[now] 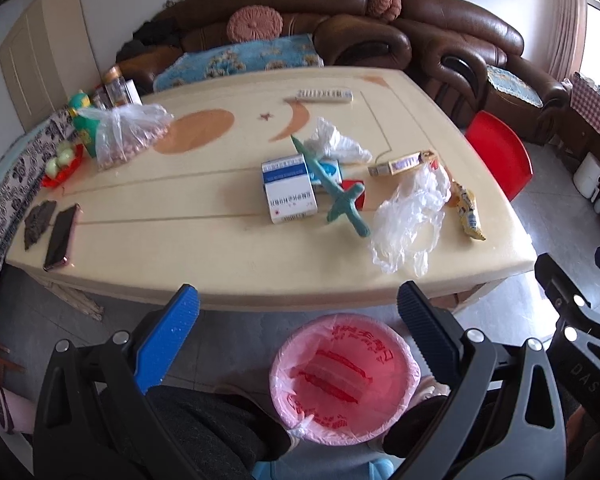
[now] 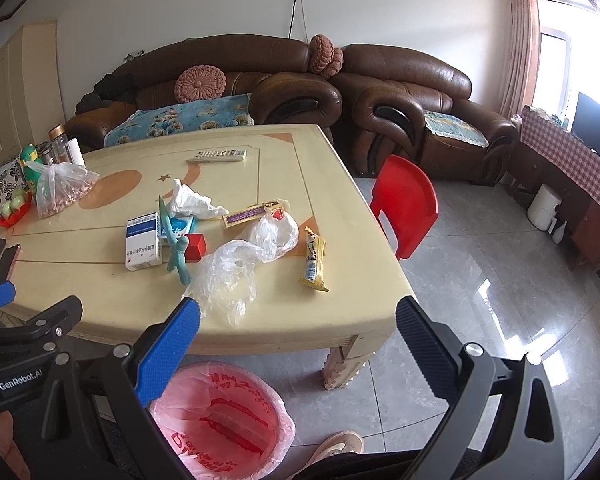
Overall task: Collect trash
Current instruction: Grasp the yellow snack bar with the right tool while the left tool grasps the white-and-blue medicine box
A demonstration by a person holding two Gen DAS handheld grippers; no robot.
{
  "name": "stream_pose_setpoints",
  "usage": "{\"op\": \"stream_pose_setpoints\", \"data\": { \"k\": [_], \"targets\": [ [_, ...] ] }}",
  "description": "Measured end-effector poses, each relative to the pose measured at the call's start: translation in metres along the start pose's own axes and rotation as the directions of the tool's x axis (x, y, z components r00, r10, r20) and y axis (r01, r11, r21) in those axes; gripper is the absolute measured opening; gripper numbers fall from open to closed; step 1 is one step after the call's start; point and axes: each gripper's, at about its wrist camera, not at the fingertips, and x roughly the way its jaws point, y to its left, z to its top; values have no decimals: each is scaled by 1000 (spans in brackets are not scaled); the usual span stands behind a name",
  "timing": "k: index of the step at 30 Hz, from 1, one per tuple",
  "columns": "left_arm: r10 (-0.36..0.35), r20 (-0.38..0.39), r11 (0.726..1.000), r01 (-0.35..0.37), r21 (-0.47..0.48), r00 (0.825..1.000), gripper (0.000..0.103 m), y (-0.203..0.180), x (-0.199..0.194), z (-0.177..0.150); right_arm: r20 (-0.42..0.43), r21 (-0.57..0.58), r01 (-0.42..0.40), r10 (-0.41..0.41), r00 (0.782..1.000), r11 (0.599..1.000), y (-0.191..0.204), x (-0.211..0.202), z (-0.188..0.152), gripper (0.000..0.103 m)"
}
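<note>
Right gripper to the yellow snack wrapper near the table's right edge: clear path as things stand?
Probably yes. The right gripper is open and empty, short of the table's near edge. The yellow snack wrapper lies flat, apart from the crumpled clear bag to its left, nothing on top.

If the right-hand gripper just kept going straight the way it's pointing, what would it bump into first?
Probably the near edge of the table, then the crumpled clear plastic bag lying just beyond it. The right gripper is open; depth is uncertain.

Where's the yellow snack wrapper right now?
The yellow snack wrapper lies near the table's right front corner, just right of the crumpled clear plastic bag.
</note>
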Motion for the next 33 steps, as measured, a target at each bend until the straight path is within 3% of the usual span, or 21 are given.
{"op": "stream_pose_setpoints", "data": {
  "k": [4, 11, 15, 18, 25, 33],
  "targets": [
    [-61, -17, 998, 61, -26, 998, 97, 15, 14, 5, -9, -11, -25, 25, 1000, 1000, -6, 17, 1, 96],
    [-95, -10, 992, 93, -88, 995, 97, 41, 46, 13, -67, -16, -48, 46, 997, 999, -18, 62, 1, 96],
    [-86, -78, 995, 82, -51, 993, 97, 46, 73, 21, -70, -18, -39, 38, 997, 999, -27, 89, 7, 96],
    [-108, -130, 991, 95, -97, 986, 97, 55, 97, 34, -63, -36, -34, 32, 997, 999, -25, 108, 13, 96],
    [-95, -157, 993, 82, -87, 983, 97, 43, 142, 62, -79, -24, -62, 60, 995, 998, -29, 157, 29, 96],
    [-115, -162, 989, 98, -113, 980, 97, 40, 177, 83, -130, -35, -40, 35, 991, 999, -32, 200, 30, 96]
  ]
}}
